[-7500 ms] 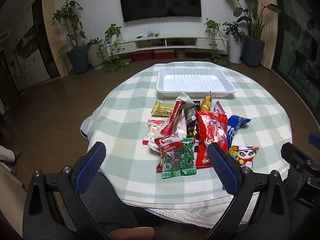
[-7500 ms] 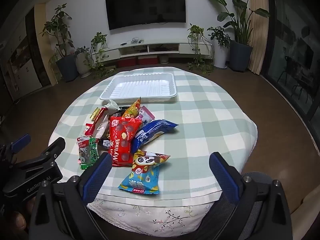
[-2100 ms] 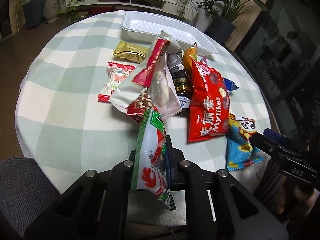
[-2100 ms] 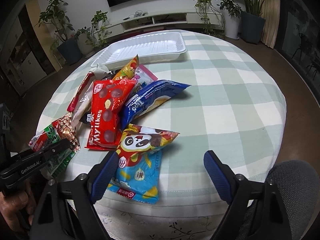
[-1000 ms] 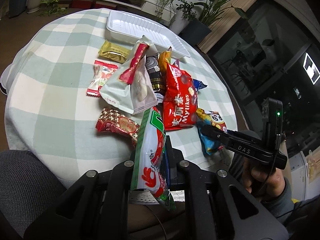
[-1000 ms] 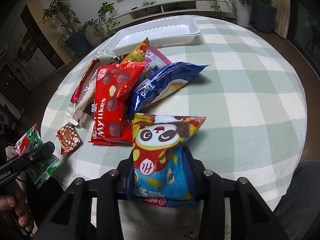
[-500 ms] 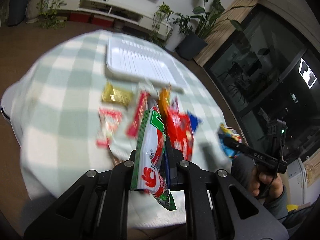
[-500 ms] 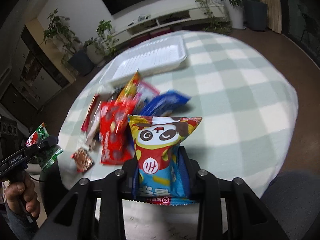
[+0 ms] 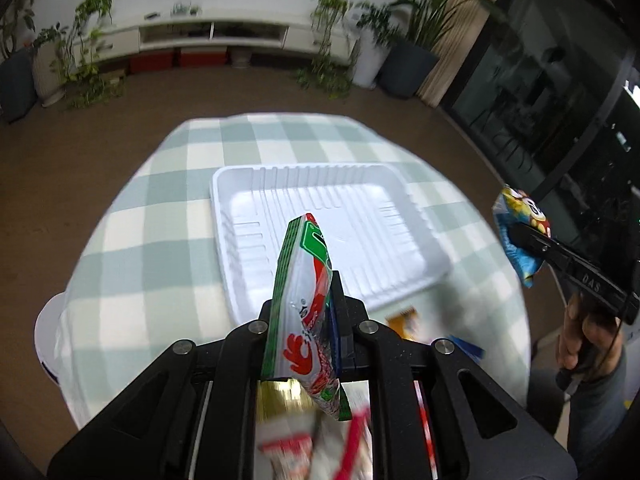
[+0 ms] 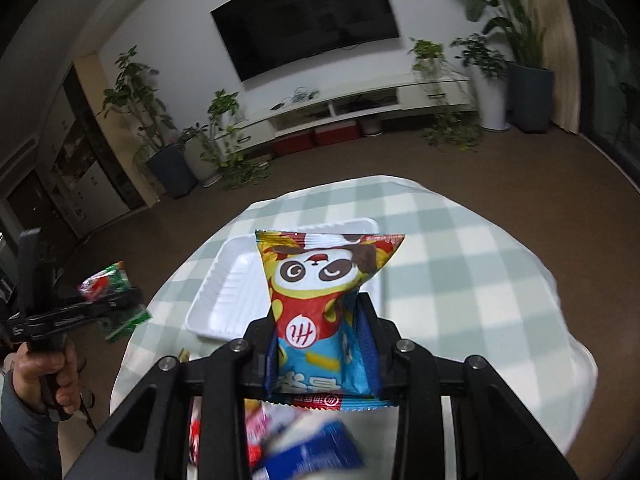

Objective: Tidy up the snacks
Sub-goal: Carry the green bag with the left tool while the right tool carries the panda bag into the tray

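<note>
Your left tool (image 9: 316,312) is clamped on the green snack packet (image 9: 304,304), held edge-up over the near edge of the empty white tray (image 9: 332,236), a hold that lets it drop flat inside. Your right tool (image 10: 320,344) grips the panda snack bag (image 10: 320,296) by its lower half above the tray's near right corner. The remaining snacks (image 10: 304,452), blurred, lie on the desk (image 10: 472,280) by its near edge.

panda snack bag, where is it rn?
Clamped in the right hand-held gripper, the panda snack bag is off the table, in front of the white tray.
</note>
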